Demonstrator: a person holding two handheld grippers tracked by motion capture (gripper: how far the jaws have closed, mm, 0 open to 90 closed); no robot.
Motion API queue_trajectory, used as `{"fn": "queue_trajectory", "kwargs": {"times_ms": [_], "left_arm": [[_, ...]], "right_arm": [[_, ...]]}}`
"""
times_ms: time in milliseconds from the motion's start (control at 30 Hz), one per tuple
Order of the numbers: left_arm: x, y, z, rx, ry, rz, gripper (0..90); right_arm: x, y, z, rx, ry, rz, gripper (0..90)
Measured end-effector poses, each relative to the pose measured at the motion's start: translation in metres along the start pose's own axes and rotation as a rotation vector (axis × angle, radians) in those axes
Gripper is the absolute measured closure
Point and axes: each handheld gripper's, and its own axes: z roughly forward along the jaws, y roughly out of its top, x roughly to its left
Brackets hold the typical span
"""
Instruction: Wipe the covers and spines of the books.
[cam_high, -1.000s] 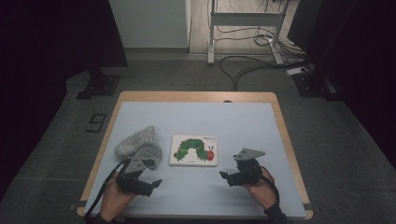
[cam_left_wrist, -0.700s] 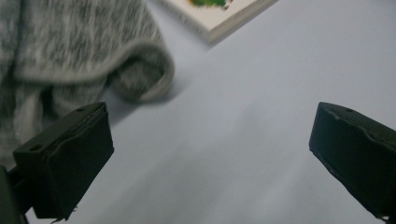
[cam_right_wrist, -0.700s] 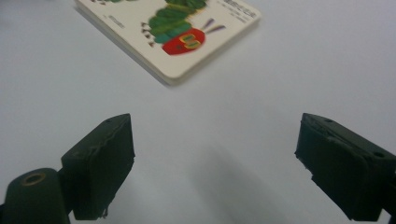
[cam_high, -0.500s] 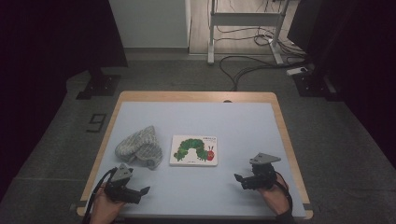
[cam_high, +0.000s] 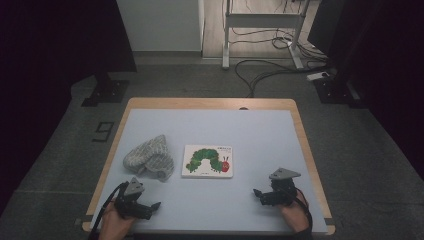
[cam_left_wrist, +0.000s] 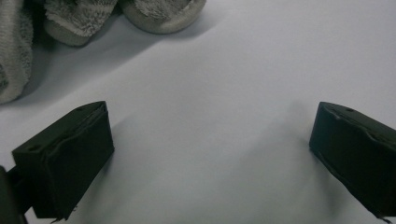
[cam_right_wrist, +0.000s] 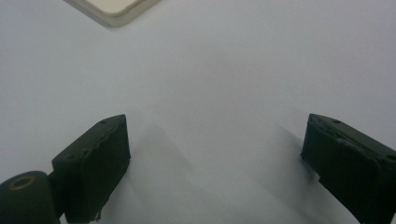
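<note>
A grey knit hat (cam_high: 149, 158) lies on the pale table (cam_high: 250, 130), left of a picture book (cam_high: 208, 161) with a green caterpillar on its cover. My left gripper (cam_high: 155, 206) rests low near the front left edge, just in front of the hat, open with bare table between its jaws. In the left gripper view (cam_left_wrist: 210, 154) the hat (cam_left_wrist: 159, 11) sits at the top left. My right gripper (cam_high: 257, 193) is at the front right, open and holding nothing; its jaws have just been opening. The right gripper view (cam_right_wrist: 217, 158) shows the book's corner (cam_right_wrist: 114, 9) at the top.
The table has a wooden rim (cam_high: 305, 145). Behind it, on the grey floor, are cables (cam_high: 260, 70), a white metal stand (cam_high: 260, 30) and black stand feet (cam_high: 102, 92). Dark curtains close off both sides.
Both hands have drawn back toward the front edge and sunk lower. The left gripper has left the hat's side; the right one has moved to the right, away from the book.
</note>
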Motion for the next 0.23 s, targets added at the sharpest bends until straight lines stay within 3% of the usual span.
{"fn": "queue_trajectory", "kwargs": {"times_ms": [233], "left_arm": [[0.0000,-0.0003,-0.0001,0.001,-0.002,0.000,0.0]], "right_arm": [[0.0007,-0.0015,-0.0001,-0.006,-0.003,0.001,6.6]]}}
